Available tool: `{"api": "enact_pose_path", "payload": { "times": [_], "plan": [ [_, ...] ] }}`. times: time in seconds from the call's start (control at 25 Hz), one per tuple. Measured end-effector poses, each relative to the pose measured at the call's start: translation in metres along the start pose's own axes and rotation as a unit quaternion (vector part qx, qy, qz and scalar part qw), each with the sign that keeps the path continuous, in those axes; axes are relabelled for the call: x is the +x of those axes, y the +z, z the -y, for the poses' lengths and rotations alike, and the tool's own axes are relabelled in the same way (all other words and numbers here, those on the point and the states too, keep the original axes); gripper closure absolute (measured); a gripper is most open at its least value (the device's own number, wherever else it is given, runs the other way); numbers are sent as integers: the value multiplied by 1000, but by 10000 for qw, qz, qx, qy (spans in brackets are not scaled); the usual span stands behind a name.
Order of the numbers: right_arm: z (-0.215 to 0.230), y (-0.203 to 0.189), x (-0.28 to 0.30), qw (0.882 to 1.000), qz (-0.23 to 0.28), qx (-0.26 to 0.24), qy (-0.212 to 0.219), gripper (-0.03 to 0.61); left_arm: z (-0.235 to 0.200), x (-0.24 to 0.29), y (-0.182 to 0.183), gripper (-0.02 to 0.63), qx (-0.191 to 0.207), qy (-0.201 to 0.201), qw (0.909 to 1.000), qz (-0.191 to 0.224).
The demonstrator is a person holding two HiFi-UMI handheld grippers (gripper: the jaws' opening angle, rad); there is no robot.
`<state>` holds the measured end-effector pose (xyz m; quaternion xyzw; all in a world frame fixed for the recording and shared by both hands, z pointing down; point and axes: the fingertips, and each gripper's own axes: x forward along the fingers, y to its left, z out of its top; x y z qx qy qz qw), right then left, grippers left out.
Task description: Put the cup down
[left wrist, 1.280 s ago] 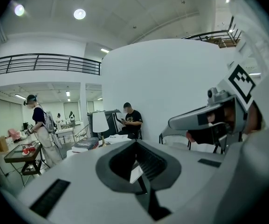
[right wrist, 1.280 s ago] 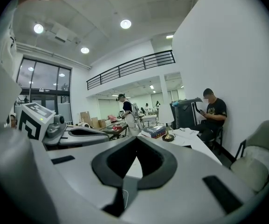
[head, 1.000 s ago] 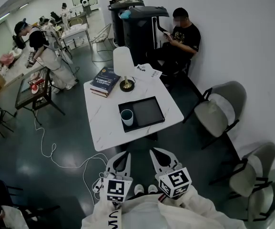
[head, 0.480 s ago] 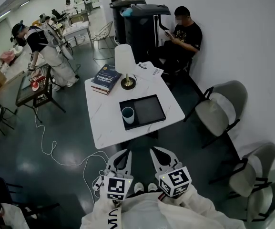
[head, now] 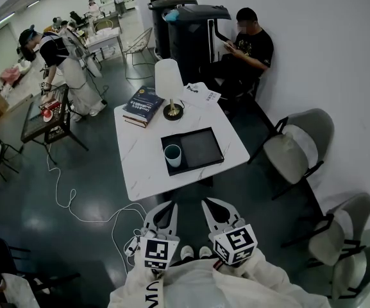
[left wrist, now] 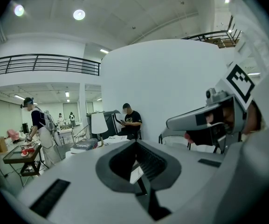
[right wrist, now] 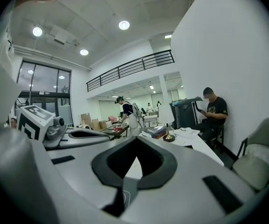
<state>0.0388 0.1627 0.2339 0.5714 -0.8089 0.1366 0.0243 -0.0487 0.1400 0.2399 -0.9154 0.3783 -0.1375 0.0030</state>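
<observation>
A pale blue cup [head: 172,154] stands upright on the left end of a black tray [head: 202,149], which lies on the white marble table [head: 142,167]. Both grippers hang low in front of the person's body, well short of the table's near edge. My left gripper [head: 165,206] is shut with nothing in it, its jaw tips meeting in the left gripper view [left wrist: 135,143]. My right gripper [head: 211,203] is also shut and empty, jaws closed to a point in the right gripper view [right wrist: 135,139]. The right gripper view does not show the cup.
On the far end of the table stand a white lamp [head: 167,85], stacked books [head: 142,106] and papers [head: 201,95]. Grey chairs [head: 297,148] line the right wall. A person [head: 249,46] sits behind the table. A white cable [head: 64,194] runs across the dark floor on the left.
Both grippers and the cup stay where they were. The standing person at the back left has shifted slightly, and the head view has nudged a little.
</observation>
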Motion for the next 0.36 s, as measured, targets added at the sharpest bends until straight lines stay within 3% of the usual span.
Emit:
{"api": "enact_pose_path", "payload": {
  "times": [0.36],
  "plan": [
    [3,-4,9,9999,-103,14,28,572,-4,8,-3,603,-22,-57,10000,-48]
  ]
}}
